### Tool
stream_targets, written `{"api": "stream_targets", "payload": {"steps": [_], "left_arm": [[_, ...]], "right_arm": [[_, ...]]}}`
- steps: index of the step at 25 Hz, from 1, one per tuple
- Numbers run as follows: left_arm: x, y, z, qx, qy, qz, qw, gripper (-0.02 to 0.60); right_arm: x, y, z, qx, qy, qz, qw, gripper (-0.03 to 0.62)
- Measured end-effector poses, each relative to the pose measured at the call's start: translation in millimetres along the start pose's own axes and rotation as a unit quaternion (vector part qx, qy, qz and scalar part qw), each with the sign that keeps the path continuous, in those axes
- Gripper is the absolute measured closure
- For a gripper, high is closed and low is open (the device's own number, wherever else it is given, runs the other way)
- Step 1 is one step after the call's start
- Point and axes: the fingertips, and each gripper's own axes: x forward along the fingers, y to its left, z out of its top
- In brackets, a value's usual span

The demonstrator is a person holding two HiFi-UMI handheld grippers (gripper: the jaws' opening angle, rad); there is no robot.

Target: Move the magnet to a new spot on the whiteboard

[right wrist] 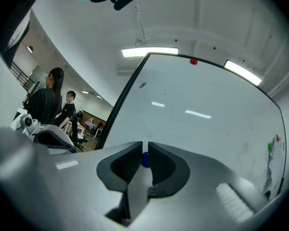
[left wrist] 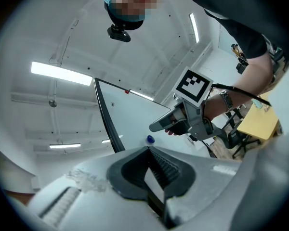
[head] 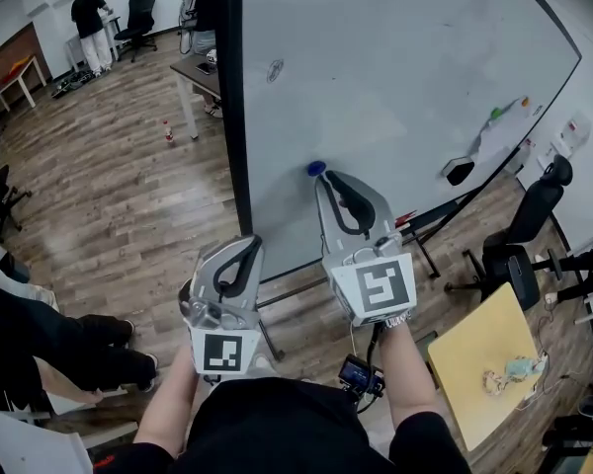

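Note:
A small blue magnet [head: 316,168] sticks low on the whiteboard [head: 395,77], near its black left frame. My right gripper [head: 328,178] points at the board, its tips just short of the magnet and a little to its right. In the right gripper view its jaws stand a narrow slit apart, and the magnet [right wrist: 145,160] shows through the slit, beyond the pads and untouched by them. In the left gripper view the magnet [left wrist: 150,139] sits on the board apart from the right gripper [left wrist: 154,127]. My left gripper [head: 249,242] hangs lower and left, away from the board, shut and empty [left wrist: 148,149].
A black eraser [head: 459,170] and coloured markers [head: 509,107] are at the board's right side, and a red magnet [right wrist: 193,61] at its top edge. A yellow table [head: 484,363] and an office chair [head: 524,225] stand right. A bottle [head: 168,131] stands on the wooden floor; a person [head: 89,23] stands far back.

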Motion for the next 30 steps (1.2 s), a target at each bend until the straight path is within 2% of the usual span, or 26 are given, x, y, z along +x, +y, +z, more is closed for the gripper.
{"api": "stream_targets", "payload": {"steps": [8, 15, 30], "left_arm": [[1.3, 2.0, -5.5, 0.002, 0.002, -0.005, 1.0, 0.581], [3.8, 2.6, -12.1, -0.001, 0.005, -0.005, 1.0, 0.581], [1.2, 7.8, -18.8, -0.001, 0.01, 0.004, 0.9999, 0.581]], "right_arm": [[8.9, -7.3, -11.6, -0.002, 0.017, -0.018, 1.0, 0.49], [16.7, -2.4, -21.7, -0.01, 0.028, 0.005, 1.0, 0.438], [25.4, -2.6, -26.6, -0.022, 0.036, -0.008, 0.999, 0.464]]}}
